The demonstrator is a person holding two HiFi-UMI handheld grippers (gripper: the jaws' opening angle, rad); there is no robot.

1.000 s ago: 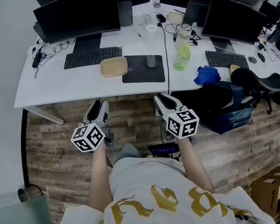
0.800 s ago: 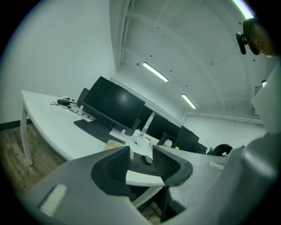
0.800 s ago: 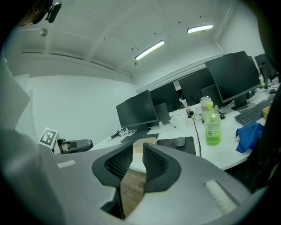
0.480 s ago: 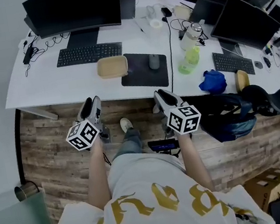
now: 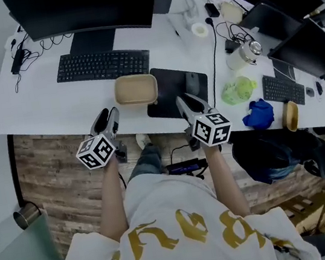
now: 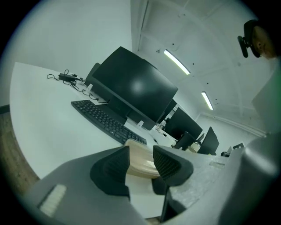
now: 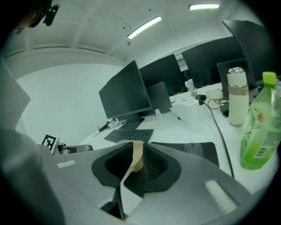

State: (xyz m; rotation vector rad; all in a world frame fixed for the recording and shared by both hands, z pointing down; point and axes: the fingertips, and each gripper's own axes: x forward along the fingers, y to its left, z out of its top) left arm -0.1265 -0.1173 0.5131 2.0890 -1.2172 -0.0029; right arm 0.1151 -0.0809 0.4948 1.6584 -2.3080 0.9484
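— Lying on the white counter [image 5: 43, 108], what is seen nearest the claws?

— A shallow tan box [image 5: 136, 90] with rounded corners is seen, set between the keyboard [image 5: 102, 65] and the black mouse pad [image 5: 174, 87], near the counter's front edge.

— How are the claws held?

— The left claw [image 5: 107, 118] is held moderately apart, the right claw [image 5: 184, 101] only narrowly; nothing is gripped by either. Both are placed just short of the box, which is framed in each gap. A mouse [image 5: 193, 81] is seen on the pad, and a green bottle [image 5: 239, 90] stands further right.
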